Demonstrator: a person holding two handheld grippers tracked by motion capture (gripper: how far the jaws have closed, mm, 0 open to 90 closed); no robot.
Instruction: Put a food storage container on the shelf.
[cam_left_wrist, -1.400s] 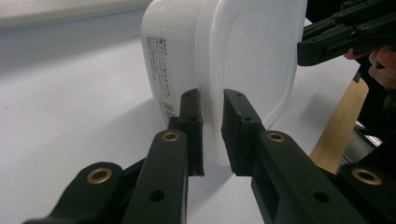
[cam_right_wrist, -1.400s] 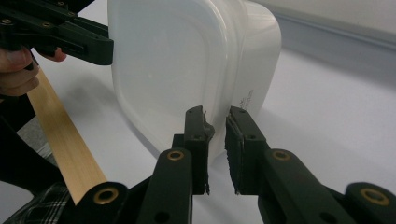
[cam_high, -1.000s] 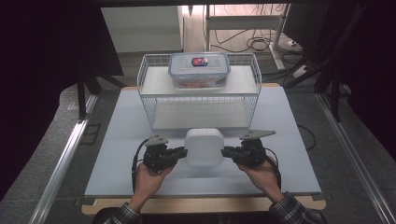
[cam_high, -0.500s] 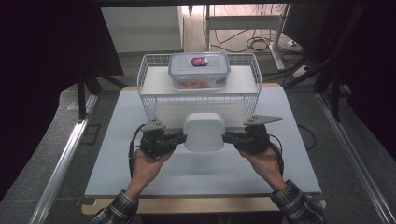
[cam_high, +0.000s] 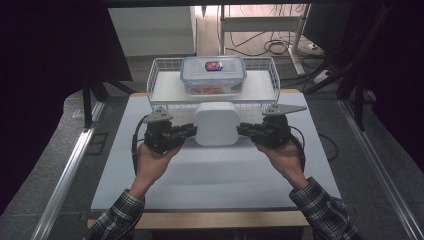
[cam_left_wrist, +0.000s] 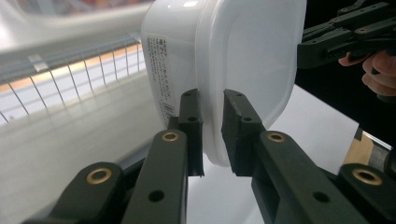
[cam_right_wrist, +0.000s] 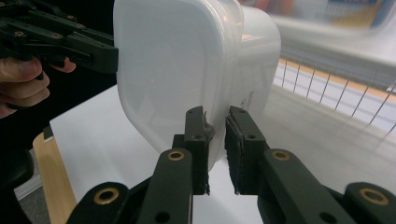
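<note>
Two tongs, left tongs (cam_high: 189, 131) and right tongs (cam_high: 243, 130), each pinch opposite rims of the white box (cam_high: 216, 123), holding it level above the desk (cam_high: 210, 175), just before the wire rack (cam_high: 165, 90), apparently for shelving.

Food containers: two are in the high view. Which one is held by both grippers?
The plain white container, clamped at its rim by the left gripper and right gripper. The clear blue-lidded container sits untouched on the wire rack.
</note>
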